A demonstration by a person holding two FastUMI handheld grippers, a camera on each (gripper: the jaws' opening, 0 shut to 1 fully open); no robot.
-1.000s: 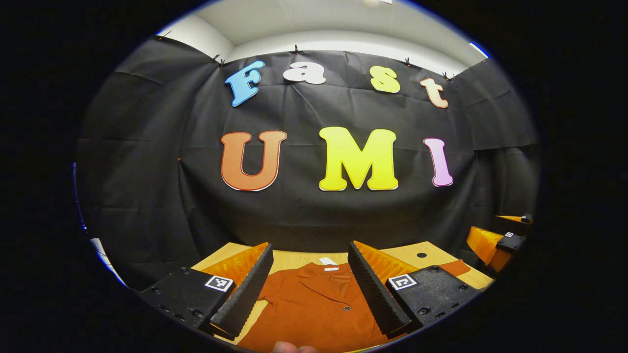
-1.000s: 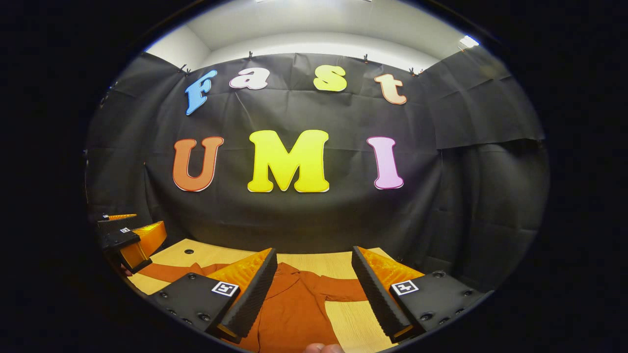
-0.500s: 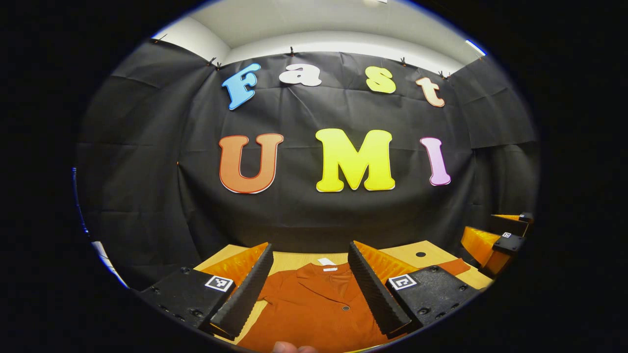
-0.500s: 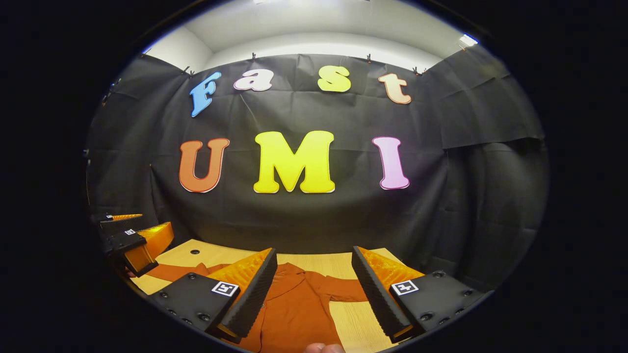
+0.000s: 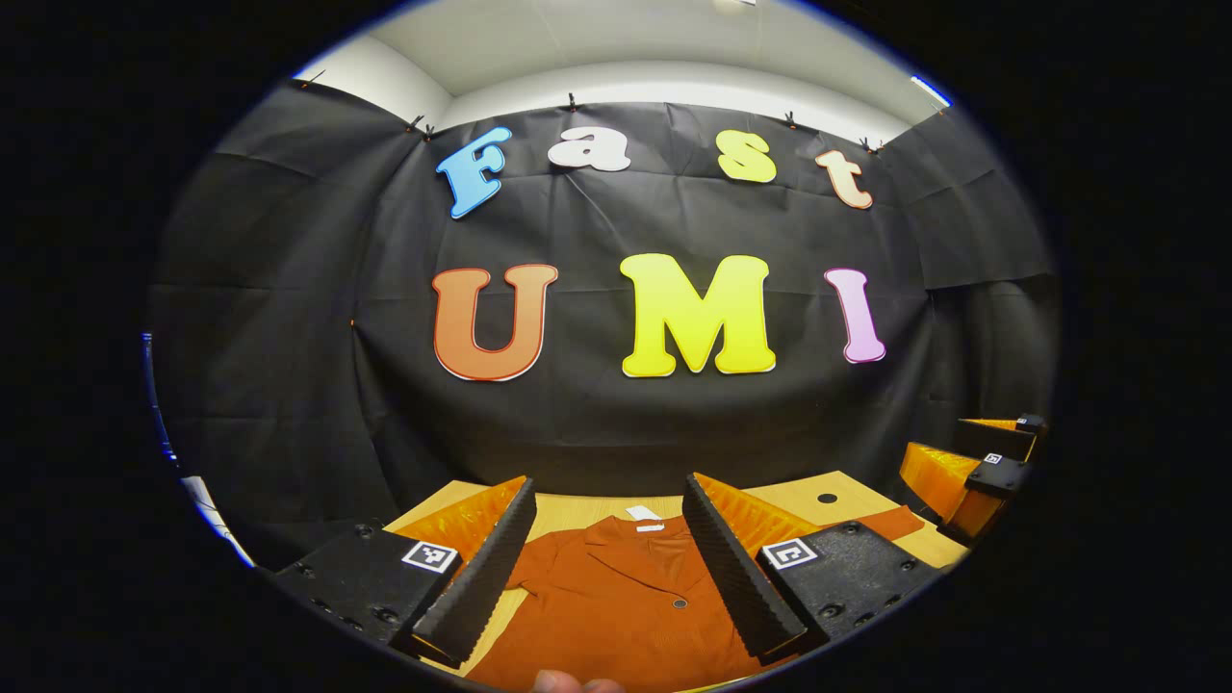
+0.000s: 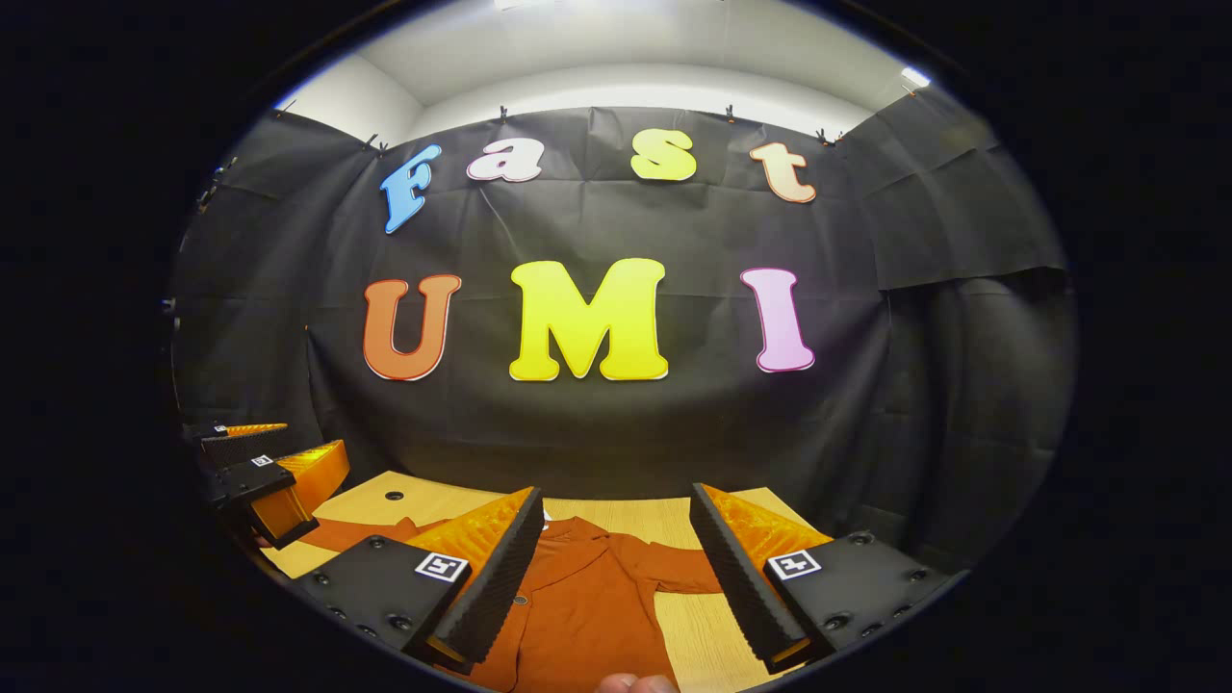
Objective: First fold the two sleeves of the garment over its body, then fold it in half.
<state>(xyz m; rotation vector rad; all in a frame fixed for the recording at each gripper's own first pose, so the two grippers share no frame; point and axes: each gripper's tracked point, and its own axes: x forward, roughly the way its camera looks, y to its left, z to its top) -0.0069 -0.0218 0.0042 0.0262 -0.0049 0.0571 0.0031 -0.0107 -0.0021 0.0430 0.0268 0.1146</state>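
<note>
In the left gripper view, the left gripper [image 5: 608, 549] hovers with its jaws spread wide and nothing between them. Below it the rust-orange garment [image 5: 626, 606] lies flat on the wooden surface [image 5: 568, 508], collar toward the far wall, a white tag at the neck. One sleeve [image 5: 890, 523] runs out to the right, still unfolded, near the right gripper [image 5: 972, 472], which is seen at the right edge.

In the right gripper view, the right gripper [image 6: 616, 553] is likewise wide open and empty above the garment [image 6: 587, 606]. A sleeve [image 6: 688, 570] stretches to the right between its fingers, and the other sleeve [image 6: 346, 534] reaches left, just under the left gripper [image 6: 265, 472].

The sleeve fold seems not yet begun. To do it well, each gripper should probably drop to a cuff, pinch only the top layer of cloth close to its end, lift just clear of the surface, and carry it inward across the chest so the crease falls along the shoulder seam without dragging the body.
</note>
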